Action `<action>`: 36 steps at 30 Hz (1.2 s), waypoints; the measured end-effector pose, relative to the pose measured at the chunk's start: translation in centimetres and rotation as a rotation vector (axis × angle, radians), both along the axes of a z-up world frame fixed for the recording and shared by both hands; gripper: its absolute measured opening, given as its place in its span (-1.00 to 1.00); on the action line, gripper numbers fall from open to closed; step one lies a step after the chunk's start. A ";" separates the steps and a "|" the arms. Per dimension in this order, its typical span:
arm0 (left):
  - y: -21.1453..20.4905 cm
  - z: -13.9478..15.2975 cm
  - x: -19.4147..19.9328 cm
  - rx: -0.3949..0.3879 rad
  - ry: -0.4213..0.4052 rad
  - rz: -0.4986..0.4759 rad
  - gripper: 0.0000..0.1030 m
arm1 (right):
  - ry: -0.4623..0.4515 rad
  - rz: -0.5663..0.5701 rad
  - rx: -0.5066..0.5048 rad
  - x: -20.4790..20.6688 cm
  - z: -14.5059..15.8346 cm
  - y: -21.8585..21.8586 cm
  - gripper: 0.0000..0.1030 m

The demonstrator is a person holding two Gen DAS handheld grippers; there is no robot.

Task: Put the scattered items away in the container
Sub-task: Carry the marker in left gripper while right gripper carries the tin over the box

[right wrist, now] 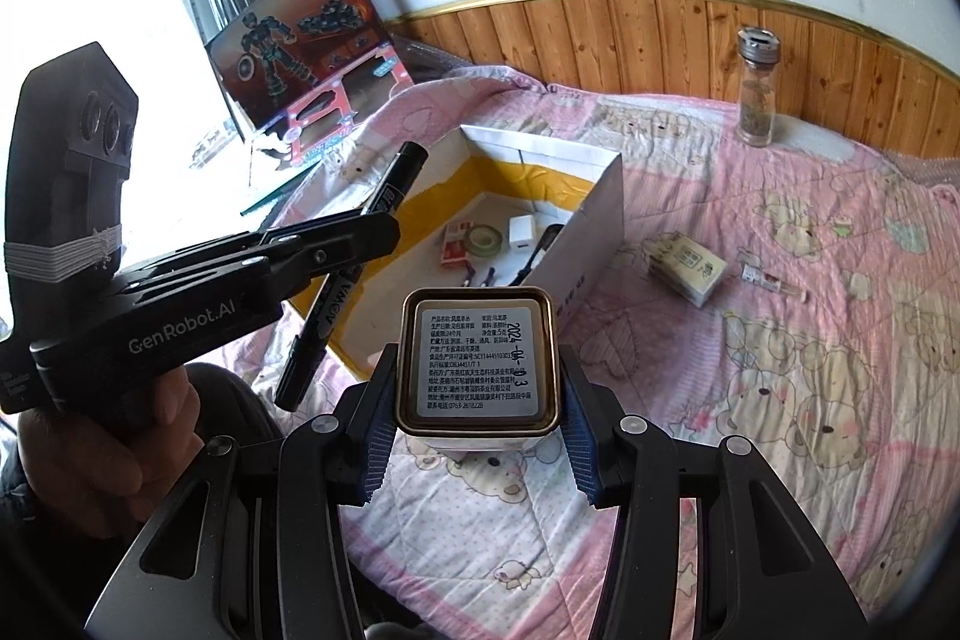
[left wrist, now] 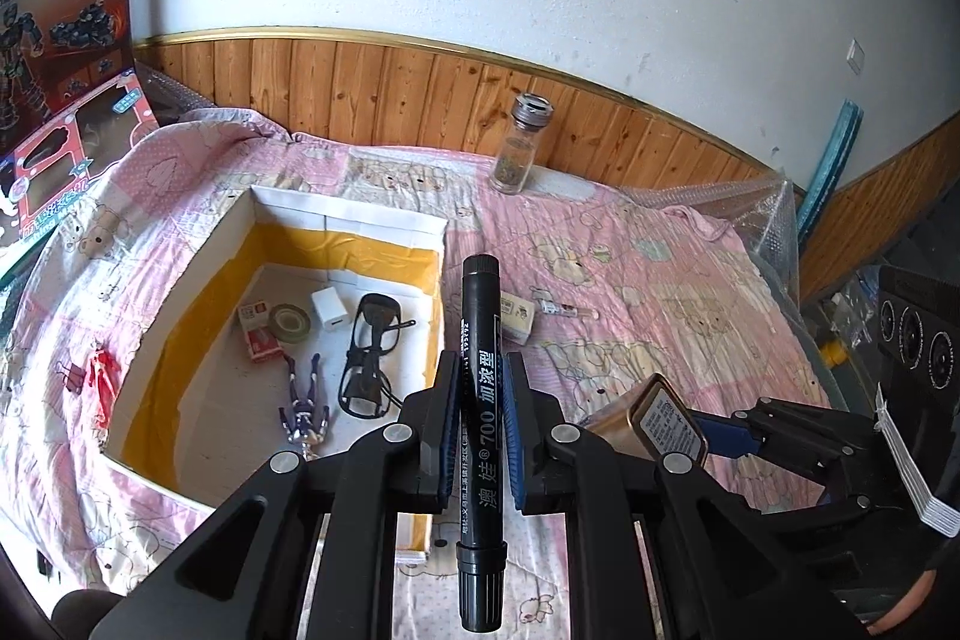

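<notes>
Transport is the step in hand: both grippers are carrying loads toward the white box [left wrist: 336,220] lying on the pink quilted bed [left wrist: 690,292]. The left gripper [left wrist: 480,400] is holding its jaws clamped on a black marker [left wrist: 480,376], which is hanging near the box's right wall rather than clearly over the opening. The right gripper [right wrist: 477,436] is keeping its jaws clamped on a small square tin [right wrist: 477,358], label facing the camera, just short of the box's near corner.

Next, by my judgement, each load is needing to travel over the rim before the jaws part; the marker is closer, so it is likely going first, and the two grippers are crowding each other.

Inside the box, five things are showing: one red packet [left wrist: 259,334], one tape roll [left wrist: 289,321], one white charger [left wrist: 330,313], one pair of glasses [left wrist: 369,358], one figurine [left wrist: 307,409]. Outside it are lying one small carton [left wrist: 517,317], one thin tube [left wrist: 564,308], one glass jar [left wrist: 517,145], one red figure [left wrist: 101,379] and one binder clip [left wrist: 73,376].
</notes>
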State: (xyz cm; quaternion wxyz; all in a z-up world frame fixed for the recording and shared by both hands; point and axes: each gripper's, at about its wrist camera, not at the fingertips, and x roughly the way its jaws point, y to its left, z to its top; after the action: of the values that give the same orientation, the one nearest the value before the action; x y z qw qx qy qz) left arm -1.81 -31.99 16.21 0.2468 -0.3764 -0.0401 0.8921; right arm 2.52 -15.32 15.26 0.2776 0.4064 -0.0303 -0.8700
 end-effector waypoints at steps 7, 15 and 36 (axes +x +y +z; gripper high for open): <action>-2.0 0.2 -1.5 0.000 0.000 0.039 -0.73 | 0.013 0.024 0.005 -1.0 0.6 -1.4 -0.01; -4.4 -1.0 -3.4 -0.015 -0.028 0.088 -0.73 | 0.020 0.051 0.018 -2.1 1.0 -3.3 -0.01; -10.4 -3.5 -7.8 -0.043 -0.094 0.188 -0.73 | 0.009 0.134 0.057 -3.9 0.0 -8.7 -0.01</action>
State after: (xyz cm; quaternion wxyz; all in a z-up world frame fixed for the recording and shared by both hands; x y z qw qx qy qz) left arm -9.63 -42.37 12.68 0.1518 -0.4175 -0.0674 0.8933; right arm -1.38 -24.05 15.24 0.3235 0.4114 0.0229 -0.8518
